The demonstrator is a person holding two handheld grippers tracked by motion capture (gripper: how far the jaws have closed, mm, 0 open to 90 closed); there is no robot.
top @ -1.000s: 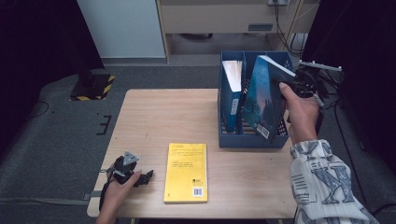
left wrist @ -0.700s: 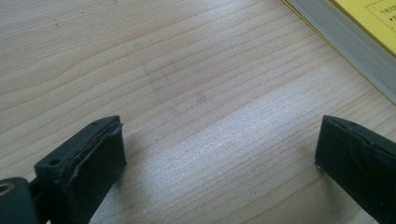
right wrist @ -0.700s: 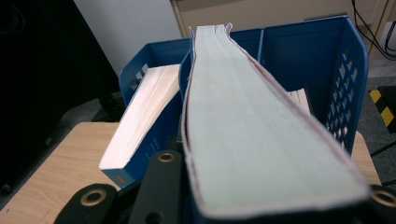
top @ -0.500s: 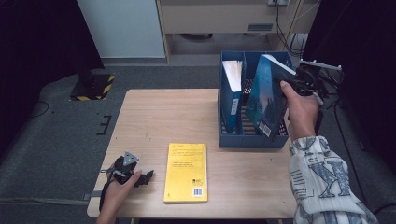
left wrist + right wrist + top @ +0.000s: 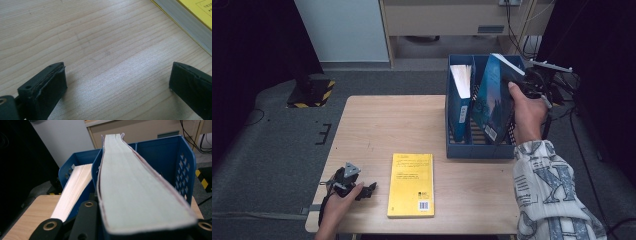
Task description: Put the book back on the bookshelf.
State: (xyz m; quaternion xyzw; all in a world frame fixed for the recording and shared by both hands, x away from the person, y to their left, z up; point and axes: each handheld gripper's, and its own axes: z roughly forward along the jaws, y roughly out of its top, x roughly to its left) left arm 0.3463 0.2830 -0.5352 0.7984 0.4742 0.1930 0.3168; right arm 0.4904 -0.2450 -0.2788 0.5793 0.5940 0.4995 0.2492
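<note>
With the right claw (image 5: pixel 528 80) pinching the blue book (image 5: pixel 493 102) tilted in the file box (image 5: pixel 472 150) at upper right, left claw (image 5: pixel 362 191) spread idle on the worktop (image 5: pixel 402 125), we'd straighten it, lower slowly w/o snagging the divider.

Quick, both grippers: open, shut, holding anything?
Left gripper: open, nothing between its fingers, resting on the table.
Right gripper: shut on the blue book, in the blue file holder.

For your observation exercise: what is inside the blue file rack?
The blue file rack holds one upright book; the right tool grips a tilted blue book inside. The rack floor is hidden.
</note>
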